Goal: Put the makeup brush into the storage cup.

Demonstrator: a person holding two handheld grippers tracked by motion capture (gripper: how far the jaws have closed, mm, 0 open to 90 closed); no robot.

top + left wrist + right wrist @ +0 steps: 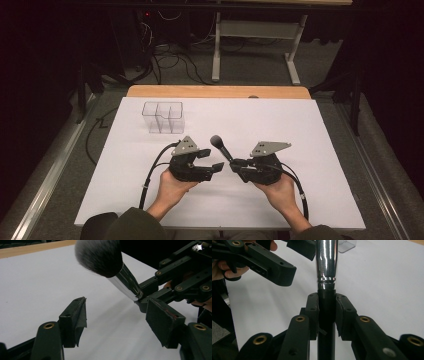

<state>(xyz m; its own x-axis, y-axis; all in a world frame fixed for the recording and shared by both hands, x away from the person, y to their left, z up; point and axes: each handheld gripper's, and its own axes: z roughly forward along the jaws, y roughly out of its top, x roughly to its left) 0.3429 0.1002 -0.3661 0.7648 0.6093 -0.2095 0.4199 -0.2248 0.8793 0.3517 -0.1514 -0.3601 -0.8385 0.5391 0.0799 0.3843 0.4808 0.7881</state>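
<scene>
A makeup brush (220, 146) with a dark fluffy head and a chrome ferrule is held above the white table sheet (310, 150). My right gripper (234, 163) is shut on its black handle, and the head points up and to the far left. In the right gripper view the handle (326, 307) stands clamped between the two pads, with the ferrule above them. My left gripper (212, 159) is open just left of the brush and holds nothing. In the left gripper view the brush head (100, 255) hangs above and beyond that gripper's spread jaws (117, 307).
A clear plastic organizer (163, 117) with several compartments stands at the back left of the sheet; its corner (347, 246) also appears in the right gripper view. A wooden table edge (220, 91) runs along the back. Cables trail from both grippers toward the person.
</scene>
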